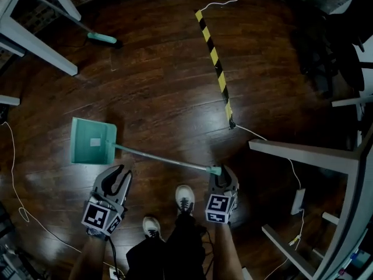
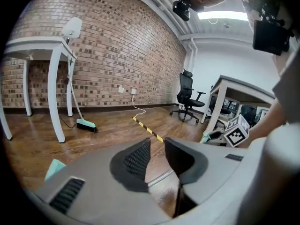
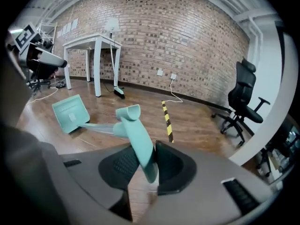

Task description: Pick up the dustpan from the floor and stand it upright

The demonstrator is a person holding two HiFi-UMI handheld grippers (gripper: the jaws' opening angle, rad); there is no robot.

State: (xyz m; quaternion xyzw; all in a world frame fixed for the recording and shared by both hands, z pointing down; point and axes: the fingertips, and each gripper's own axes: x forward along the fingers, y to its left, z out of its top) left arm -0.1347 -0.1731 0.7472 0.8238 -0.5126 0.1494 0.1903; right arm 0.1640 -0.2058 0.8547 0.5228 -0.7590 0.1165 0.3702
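The teal dustpan [image 1: 92, 140] is at the left of the head view, and its long thin handle [image 1: 163, 159] runs right to my right gripper [image 1: 220, 171]. In the right gripper view the pan [image 3: 71, 112] sits low and far out near the wooden floor. My right gripper [image 3: 147, 161] is shut on the teal grip [image 3: 138, 142] at the handle's end. My left gripper [image 1: 119, 171] hangs just below the pan and touches nothing. Seen from the left gripper view, that gripper [image 2: 157, 156] is open, with only floor showing in the narrow gap; one corner of the dustpan [image 2: 55, 168] shows at the left.
A broom [image 1: 102, 38] leans by the white table leg [image 1: 35, 45] at the back left. Yellow-black tape [image 1: 214, 57] crosses the floor. A second white table [image 1: 309, 153] stands at the right, and an office chair [image 3: 246, 102] beyond it. Cables lie about. The person's shoes [image 1: 185, 197] are between the grippers.
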